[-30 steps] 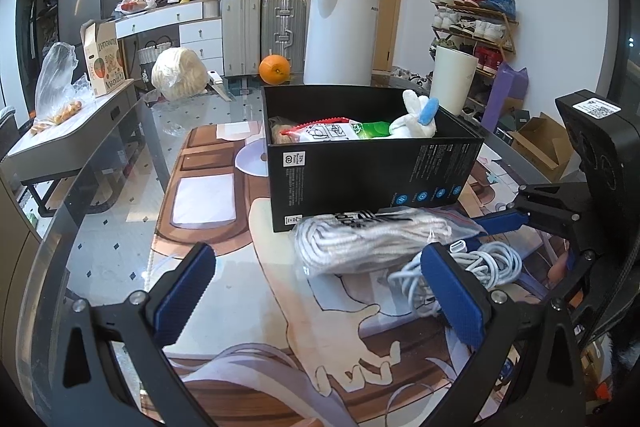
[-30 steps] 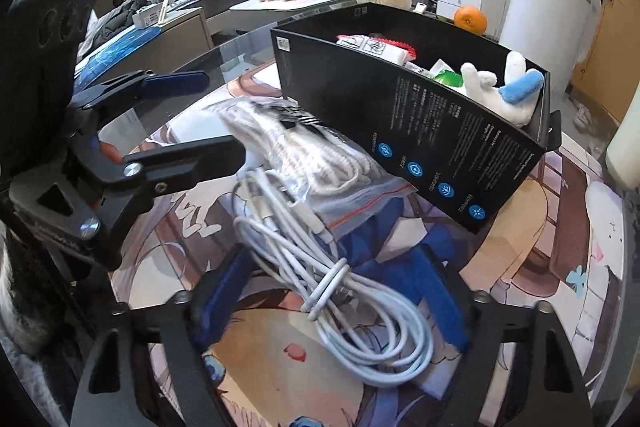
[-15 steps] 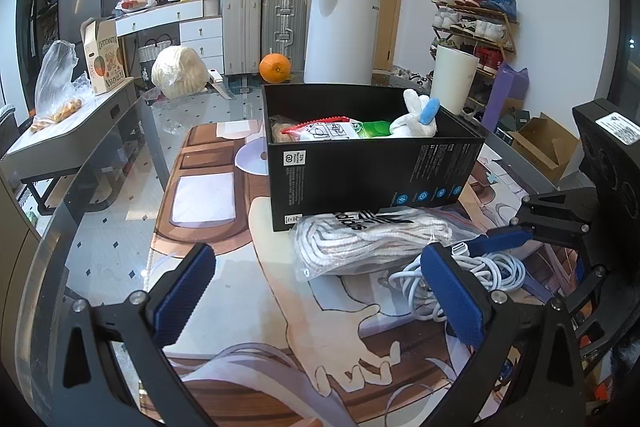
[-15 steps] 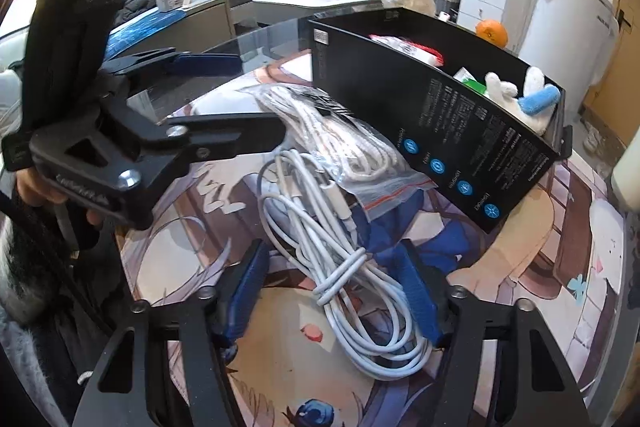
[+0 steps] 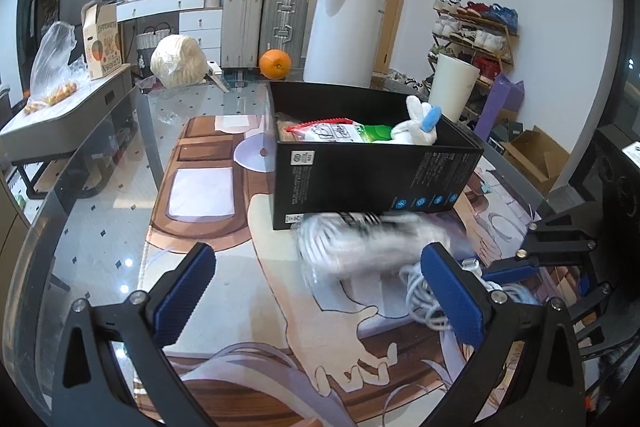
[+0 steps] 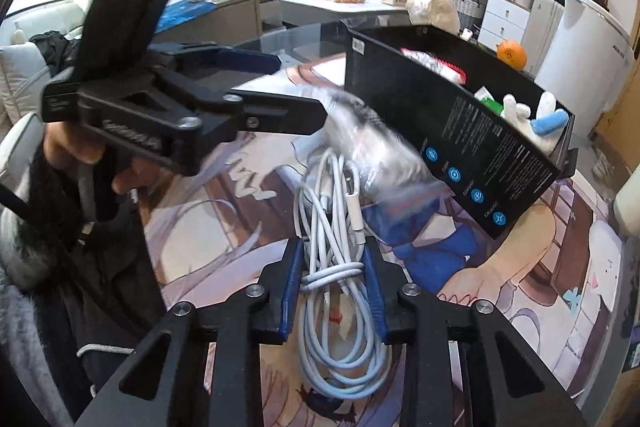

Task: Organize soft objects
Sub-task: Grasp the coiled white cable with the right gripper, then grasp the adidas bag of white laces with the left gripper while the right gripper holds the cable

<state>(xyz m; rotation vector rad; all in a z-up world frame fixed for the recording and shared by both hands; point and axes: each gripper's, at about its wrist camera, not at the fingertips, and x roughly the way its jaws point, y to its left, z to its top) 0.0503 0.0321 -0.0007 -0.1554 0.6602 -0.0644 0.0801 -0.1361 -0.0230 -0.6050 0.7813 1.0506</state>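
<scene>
My right gripper pinches the cable bundle mid-coil between its pads, light and floppy so loops may slip, while my left gripper gapes empty, the bag just ahead between its fingers.

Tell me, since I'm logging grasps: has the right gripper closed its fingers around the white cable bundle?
Yes: in the right wrist view the right gripper has both blue fingers pressed against the white cable bundle.

One box; two cable bundles
</scene>
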